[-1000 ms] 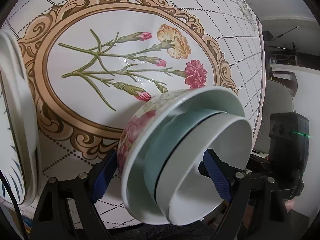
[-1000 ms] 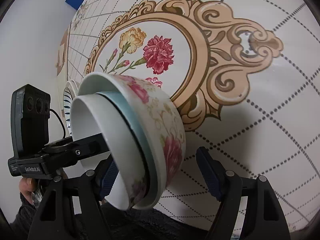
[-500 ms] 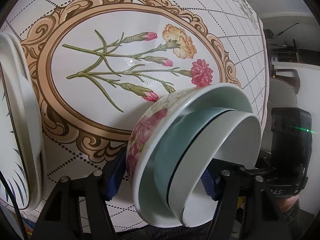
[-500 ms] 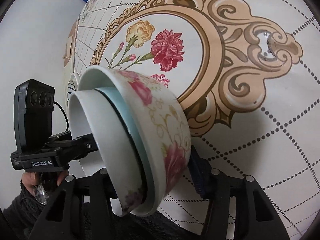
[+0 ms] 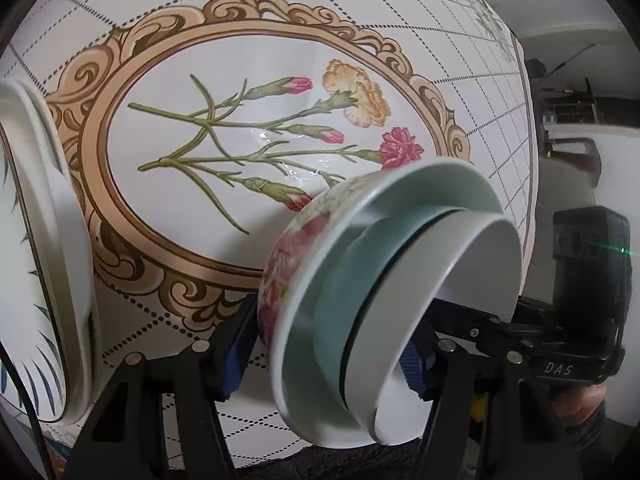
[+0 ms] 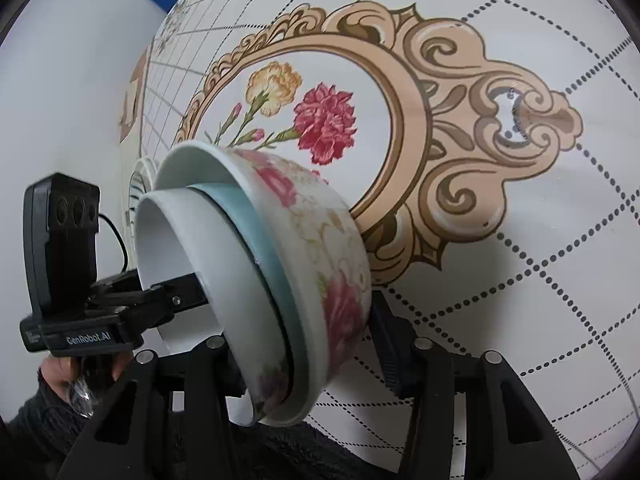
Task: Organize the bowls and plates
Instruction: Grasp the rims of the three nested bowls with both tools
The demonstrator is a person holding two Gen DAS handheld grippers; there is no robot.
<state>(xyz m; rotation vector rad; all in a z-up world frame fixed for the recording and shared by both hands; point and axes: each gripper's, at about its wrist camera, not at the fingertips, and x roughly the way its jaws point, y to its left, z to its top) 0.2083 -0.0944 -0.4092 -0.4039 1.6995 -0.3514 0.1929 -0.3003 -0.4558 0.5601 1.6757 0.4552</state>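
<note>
A stack of three nested bowls sits on the flowered tablecloth: a floral outer bowl (image 5: 296, 264), a pale teal middle bowl (image 5: 360, 304) and a white inner bowl (image 5: 452, 320). My left gripper (image 5: 326, 352) is shut across the stack from one side. My right gripper (image 6: 310, 350) is shut across the same stack (image 6: 320, 280) from the opposite side. Each gripper shows in the other's view: the right one (image 5: 532, 344) in the left wrist view and the left one (image 6: 132, 304) in the right wrist view. A stack of white plates with blue leaf marks (image 5: 48, 264) stands left of the bowls.
The tablecloth (image 6: 520, 240) has an ornate tan frame with carnations (image 5: 360, 96) and a dotted grid. A white wall (image 6: 60, 80) runs past the table's far side. A chair and dark furniture (image 5: 576, 168) stand beyond the table's right edge.
Both grippers have closed from wide open onto the bowl stack, one from each side. The stack looks slightly nearer in both views.
</note>
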